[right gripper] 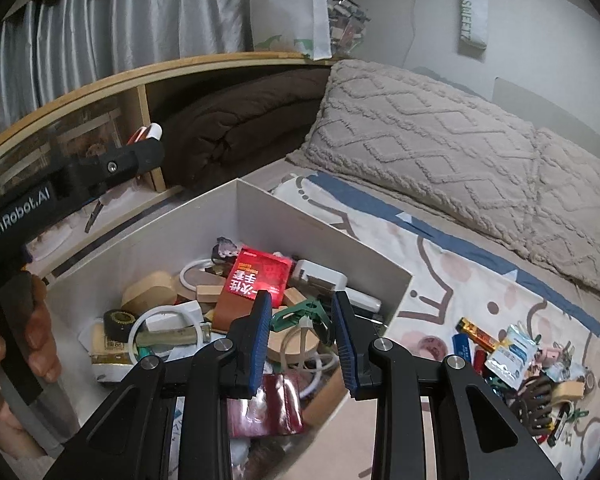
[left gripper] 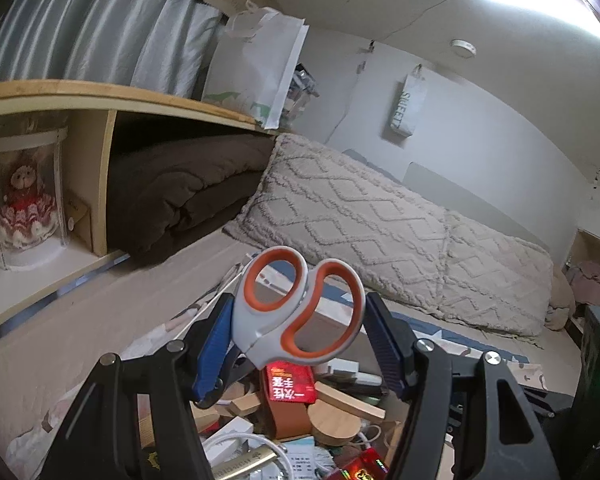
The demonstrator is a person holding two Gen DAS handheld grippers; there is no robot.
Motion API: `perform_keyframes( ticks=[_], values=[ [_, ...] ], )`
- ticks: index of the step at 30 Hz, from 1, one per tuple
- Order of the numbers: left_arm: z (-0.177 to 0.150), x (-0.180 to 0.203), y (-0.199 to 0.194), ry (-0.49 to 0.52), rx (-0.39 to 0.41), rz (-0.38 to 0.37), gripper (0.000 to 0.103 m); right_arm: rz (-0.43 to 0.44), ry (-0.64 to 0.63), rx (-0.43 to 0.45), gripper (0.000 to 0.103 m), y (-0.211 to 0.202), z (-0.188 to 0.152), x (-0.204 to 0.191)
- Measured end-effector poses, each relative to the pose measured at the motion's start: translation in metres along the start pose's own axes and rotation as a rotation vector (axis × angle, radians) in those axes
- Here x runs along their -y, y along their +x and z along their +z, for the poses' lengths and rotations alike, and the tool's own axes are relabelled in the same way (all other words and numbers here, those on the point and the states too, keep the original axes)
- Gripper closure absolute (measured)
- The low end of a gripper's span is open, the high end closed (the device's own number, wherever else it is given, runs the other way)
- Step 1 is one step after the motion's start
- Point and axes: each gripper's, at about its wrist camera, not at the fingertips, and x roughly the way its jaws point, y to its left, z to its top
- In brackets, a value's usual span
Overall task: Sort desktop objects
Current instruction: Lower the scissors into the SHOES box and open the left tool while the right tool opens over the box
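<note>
My left gripper (left gripper: 300,308) is shut on a pair of grey-and-orange scissors (left gripper: 256,328), its blue pads pressing both handle loops, which point up. It hangs above an open white box (right gripper: 320,236) filled with several small things: a red packet (right gripper: 262,276), wooden blocks, white cables, a green clip (right gripper: 300,314). In the right wrist view the left gripper (right gripper: 140,148) shows at the upper left with the scissor blades (right gripper: 94,216) pointing down beneath it. My right gripper (right gripper: 301,298) hovers over the box's near right part, jaws apart, nothing between them.
A pile of loose small items (right gripper: 520,360) lies on the patterned bedsheet right of the box. A beige pillow (right gripper: 440,140) lines the wall behind. A wooden shelf (right gripper: 100,80) with a folded brown blanket (right gripper: 240,120) stands at the left. A person's hand (right gripper: 20,344) grips the left handle.
</note>
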Motion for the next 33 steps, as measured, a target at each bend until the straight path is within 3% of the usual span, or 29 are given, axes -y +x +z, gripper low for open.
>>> perform_keyframes(
  ticks=[13,24,27,33],
  values=[
    [-0.005,-0.007,0.014,-0.017,-0.076,0.005,0.039,0.017,0.027,-0.165,0.072,0.047,0.003,-0.003],
    [-0.011,-0.011,0.027,-0.043,-0.153,0.007,0.039,0.025,0.039,-0.188,0.071,0.045,-0.012,-0.005],
    [-0.012,-0.016,0.031,-0.075,-0.174,0.030,0.015,0.038,0.036,-0.191,0.071,0.042,-0.015,-0.008],
    [-0.011,-0.021,0.026,-0.097,-0.154,0.046,0.013,0.050,0.024,-0.185,0.071,0.036,-0.017,-0.012]
  ],
)
